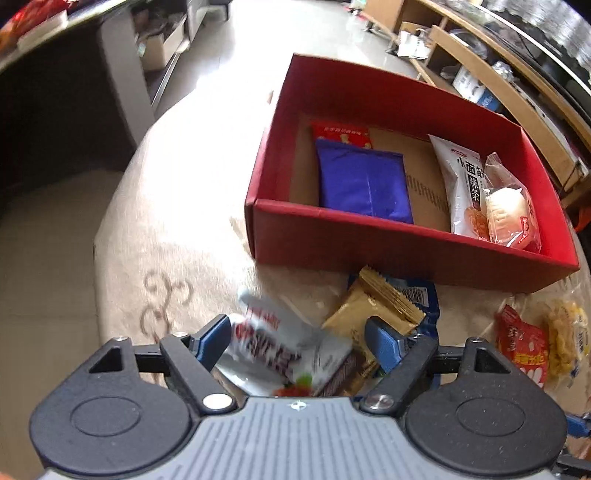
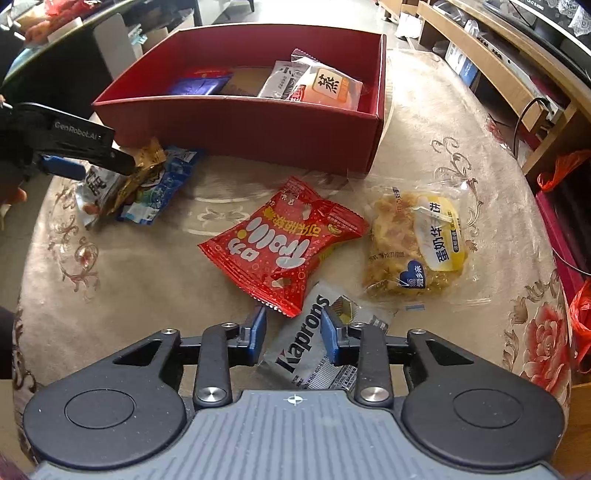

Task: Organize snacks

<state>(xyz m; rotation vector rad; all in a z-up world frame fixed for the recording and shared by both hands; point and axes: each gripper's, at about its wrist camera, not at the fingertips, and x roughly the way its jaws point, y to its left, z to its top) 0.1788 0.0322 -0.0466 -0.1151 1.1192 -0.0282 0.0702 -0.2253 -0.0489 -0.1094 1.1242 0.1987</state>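
Note:
A red box (image 1: 406,254) (image 2: 236,125) stands on the round table and holds a blue packet (image 1: 364,181), a white packet (image 1: 463,184) and a clear-wrapped bun (image 1: 511,210). My left gripper (image 1: 295,338) (image 2: 62,166) is open around a silver packet (image 1: 280,350), with a gold packet (image 1: 373,317) and a blue packet (image 2: 162,192) beside it. My right gripper (image 2: 293,334) is open over a silver Kaprons packet (image 2: 306,343). A red Polli bag (image 2: 284,240) and a yellow pastry pack (image 2: 417,243) lie ahead of it.
The table carries a beige patterned cloth (image 2: 110,280). A wooden shelf unit (image 2: 491,62) runs along the right. A dark table edge (image 1: 55,33) with snacks on it is at the far left. A red plastic bag (image 2: 561,166) lies off the table's right side.

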